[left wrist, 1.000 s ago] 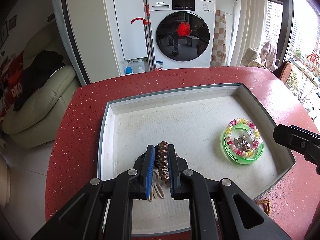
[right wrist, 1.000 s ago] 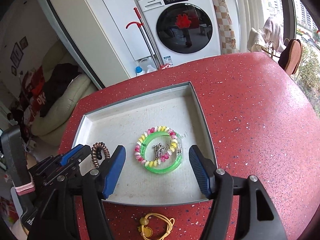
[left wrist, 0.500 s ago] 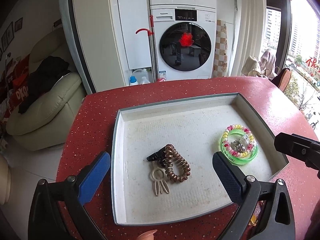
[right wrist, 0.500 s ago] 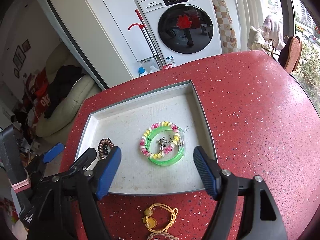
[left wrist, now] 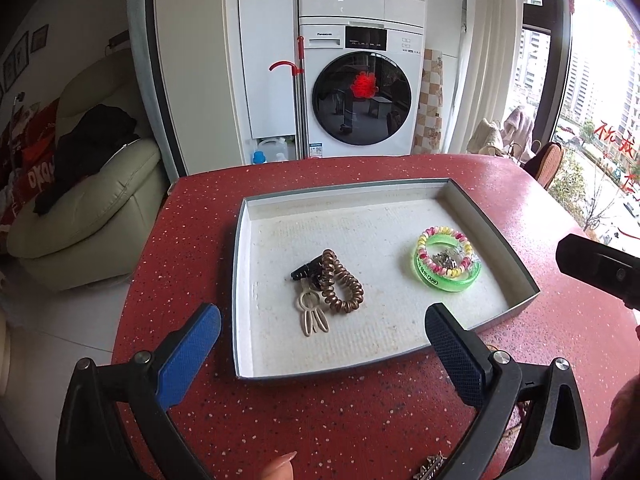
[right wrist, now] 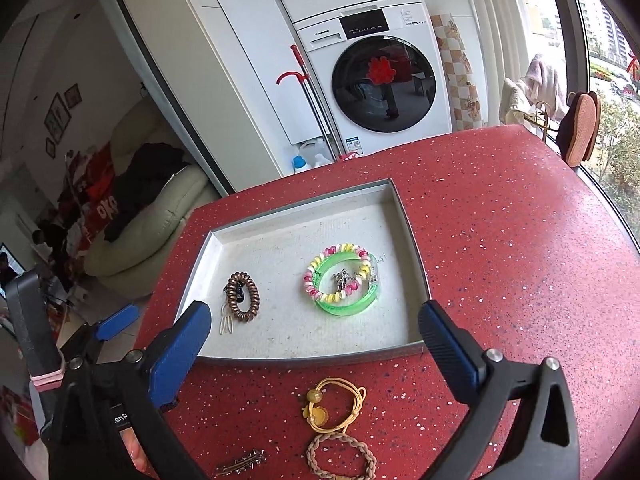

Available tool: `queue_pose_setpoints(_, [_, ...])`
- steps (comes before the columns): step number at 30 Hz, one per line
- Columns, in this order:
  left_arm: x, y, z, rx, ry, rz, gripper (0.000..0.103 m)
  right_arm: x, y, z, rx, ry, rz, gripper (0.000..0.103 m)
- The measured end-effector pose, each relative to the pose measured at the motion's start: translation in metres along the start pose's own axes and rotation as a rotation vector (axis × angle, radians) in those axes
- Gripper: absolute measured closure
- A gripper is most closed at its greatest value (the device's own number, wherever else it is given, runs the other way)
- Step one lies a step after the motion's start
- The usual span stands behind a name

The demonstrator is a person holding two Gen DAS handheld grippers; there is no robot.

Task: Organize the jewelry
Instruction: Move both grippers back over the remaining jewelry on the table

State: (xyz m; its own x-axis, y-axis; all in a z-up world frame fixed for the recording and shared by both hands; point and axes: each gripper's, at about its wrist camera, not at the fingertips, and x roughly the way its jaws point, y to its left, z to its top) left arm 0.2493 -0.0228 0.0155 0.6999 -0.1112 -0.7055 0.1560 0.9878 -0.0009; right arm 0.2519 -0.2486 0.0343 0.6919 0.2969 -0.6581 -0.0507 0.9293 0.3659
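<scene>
Both my grippers hung empty near the tray's (right wrist: 312,360) near rim: left gripper (left wrist: 320,344) spread wide, right gripper (right wrist: 316,344) just as wide. Inside the tray, the brown coil hair tie (left wrist: 340,284) lay left with a cream clip (left wrist: 310,316) touching it, and the green bangle (right wrist: 344,300) sat right, a beaded bracelet (right wrist: 336,266) resting on it. On the red table (right wrist: 500,240), just near of the tray and between my right fingers, lay the yellow elastic cord (right wrist: 336,404), then a braided band (right wrist: 340,452) and a spiky clip (right wrist: 240,460) nearer still. The cord looked featherlight, limp and stretchy, so I judged its bead end (right wrist: 314,396) the firmest spot to pinch, low against the table. The loops would likely dangle.
</scene>
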Motion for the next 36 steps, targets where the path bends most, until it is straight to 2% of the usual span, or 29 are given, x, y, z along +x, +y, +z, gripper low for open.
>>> queue_pose_setpoints(4, [-0.009, -0.001, -0.016, -0.009, 0.024, -0.019, 0.000, -0.010, -0.002, -0.011, 0.016, -0.006, 0.011, 0.000])
queue_pose_setpoints(8, [-0.015, -0.003, -0.036, -0.003, 0.057, -0.047, 0.000, -0.016, -0.004, -0.022, 0.030, 0.026, 0.018, 0.000])
queue_pose_setpoints(16, [-0.027, -0.006, -0.071, 0.094, 0.080, -0.013, 0.000, -0.028, -0.015, -0.045, 0.006, 0.085, -0.012, 0.000])
queue_pose_setpoints(24, [-0.031, -0.001, -0.096, 0.095, 0.106, -0.014, 0.000, -0.024, -0.028, -0.084, -0.011, 0.185, -0.063, 0.000])
queue_pose_setpoints(31, [-0.029, 0.000, -0.109, 0.096, 0.145, -0.098, 0.000, -0.024, -0.032, -0.105, -0.028, 0.223, -0.116, 0.000])
queue_pose_setpoints(36, [-0.021, -0.012, -0.119, 0.175, 0.166, -0.102, 0.000, -0.018, -0.031, -0.112, -0.044, 0.245, -0.155, 0.000])
